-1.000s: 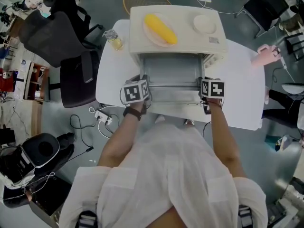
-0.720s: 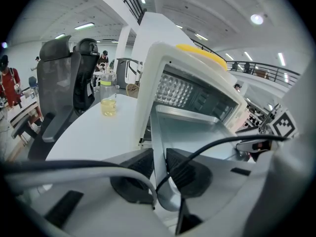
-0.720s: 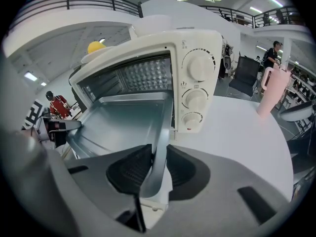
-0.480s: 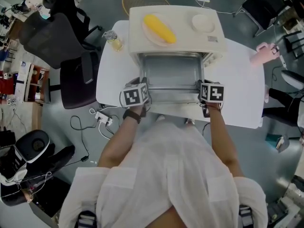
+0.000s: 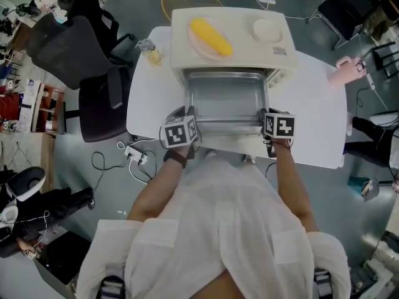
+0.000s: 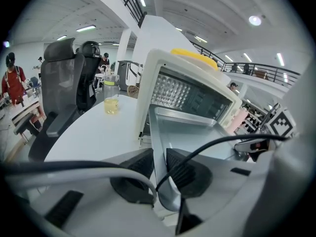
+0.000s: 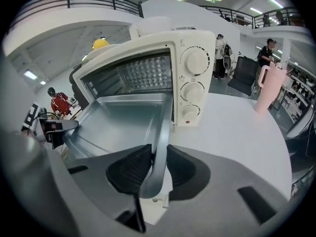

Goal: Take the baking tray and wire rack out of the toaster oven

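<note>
Bright even overhead ceiling lighting, soft shadows, strong fisheye distortion with dark corners, blurred near foreground

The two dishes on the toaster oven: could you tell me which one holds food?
The larger plate at the head view's left, bearing a yellow corn cob; the smaller white dish is empty.

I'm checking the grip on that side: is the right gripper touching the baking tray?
Touching. The right gripper view shows the right gripper with both jaws pressed against the side rim of the baking tray, with no gap.
</note>
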`<control>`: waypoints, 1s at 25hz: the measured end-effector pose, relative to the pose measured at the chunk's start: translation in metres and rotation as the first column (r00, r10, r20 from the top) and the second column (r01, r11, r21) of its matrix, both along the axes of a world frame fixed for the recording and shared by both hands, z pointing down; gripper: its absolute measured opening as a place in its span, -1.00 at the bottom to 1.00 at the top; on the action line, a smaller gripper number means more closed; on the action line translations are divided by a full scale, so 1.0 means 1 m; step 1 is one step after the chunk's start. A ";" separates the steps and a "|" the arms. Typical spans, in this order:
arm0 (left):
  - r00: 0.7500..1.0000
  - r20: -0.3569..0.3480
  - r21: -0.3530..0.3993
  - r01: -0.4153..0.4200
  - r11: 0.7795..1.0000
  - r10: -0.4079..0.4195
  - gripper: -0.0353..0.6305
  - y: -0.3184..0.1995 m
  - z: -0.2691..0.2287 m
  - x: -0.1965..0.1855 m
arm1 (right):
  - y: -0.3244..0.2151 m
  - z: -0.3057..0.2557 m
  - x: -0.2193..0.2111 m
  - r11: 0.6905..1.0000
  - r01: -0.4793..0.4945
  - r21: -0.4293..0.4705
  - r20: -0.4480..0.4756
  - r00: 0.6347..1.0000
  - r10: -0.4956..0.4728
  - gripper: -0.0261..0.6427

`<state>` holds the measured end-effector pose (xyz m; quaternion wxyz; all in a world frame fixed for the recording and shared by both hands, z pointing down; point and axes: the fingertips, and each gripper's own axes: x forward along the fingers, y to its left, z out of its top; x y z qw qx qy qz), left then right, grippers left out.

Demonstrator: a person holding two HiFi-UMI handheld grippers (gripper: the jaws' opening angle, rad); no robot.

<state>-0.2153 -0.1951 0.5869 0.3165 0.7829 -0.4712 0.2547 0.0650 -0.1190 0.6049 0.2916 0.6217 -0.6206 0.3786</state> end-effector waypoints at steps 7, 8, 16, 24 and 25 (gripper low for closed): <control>1.000 -0.007 0.014 0.020 1.000 -0.020 -0.67 0.015 -0.001 -0.002 | 0.010 -0.002 -0.001 1.000 0.009 0.000 -0.009 1.000 -0.009 -0.63; 1.000 -0.006 0.014 0.020 1.000 -0.020 -0.67 0.016 0.000 -0.003 | 0.011 -0.001 -0.001 1.000 0.010 0.001 -0.010 1.000 -0.010 -0.63; 1.000 -0.010 0.020 0.005 1.000 -0.005 -0.67 0.028 -0.005 -0.003 | 0.026 -0.008 -0.003 1.000 -0.017 0.024 -0.007 1.000 0.017 -0.63; 0.998 -0.004 0.020 -0.066 0.998 0.066 -0.67 0.039 -0.004 0.012 | 0.055 -0.005 0.006 0.996 -0.081 0.024 0.003 0.997 0.081 -0.63; 0.997 -0.005 0.017 -0.076 0.997 0.076 -0.67 0.040 -0.003 0.014 | 0.059 -0.004 0.008 0.996 -0.091 0.024 0.003 0.996 0.091 -0.63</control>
